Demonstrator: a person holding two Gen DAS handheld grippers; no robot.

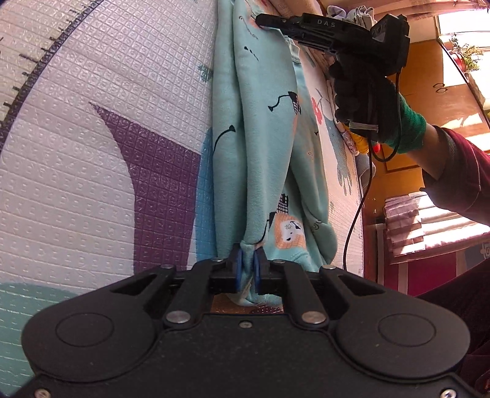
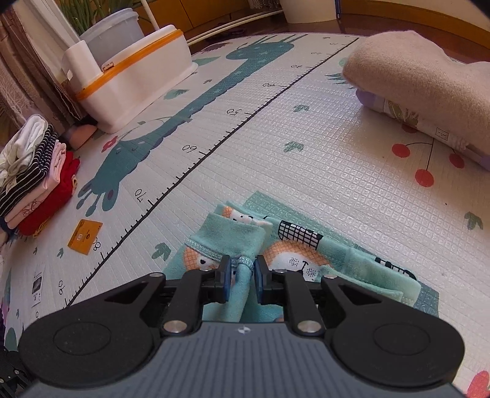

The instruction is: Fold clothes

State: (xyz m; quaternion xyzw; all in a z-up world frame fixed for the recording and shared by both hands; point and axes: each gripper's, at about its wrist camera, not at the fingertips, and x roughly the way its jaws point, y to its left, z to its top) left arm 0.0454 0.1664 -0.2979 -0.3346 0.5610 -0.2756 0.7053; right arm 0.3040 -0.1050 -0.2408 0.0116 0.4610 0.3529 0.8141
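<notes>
A mint-green child's garment (image 1: 260, 147) with printed animals hangs stretched between my two grippers above the play mat (image 1: 92, 122). In the left wrist view my left gripper (image 1: 248, 263) is shut on a bunched edge of it, the blue pads (image 1: 238, 266) pinching the cloth. At the top of that view the right gripper (image 1: 260, 20), held by a gloved hand (image 1: 361, 91), bites the far end. In the right wrist view my right gripper (image 2: 242, 271) is shut on the garment's stitched hem (image 2: 245, 260). The rest of the garment (image 2: 306, 254) lies folded on the mat below.
A stack of folded clothes (image 2: 33, 171) sits at the mat's left edge, next to a white tub with an orange band (image 2: 137, 82). A small orange box (image 2: 84, 235) lies on the mat (image 2: 275, 137). A beige folded blanket on a pillow (image 2: 428, 85) lies at the right.
</notes>
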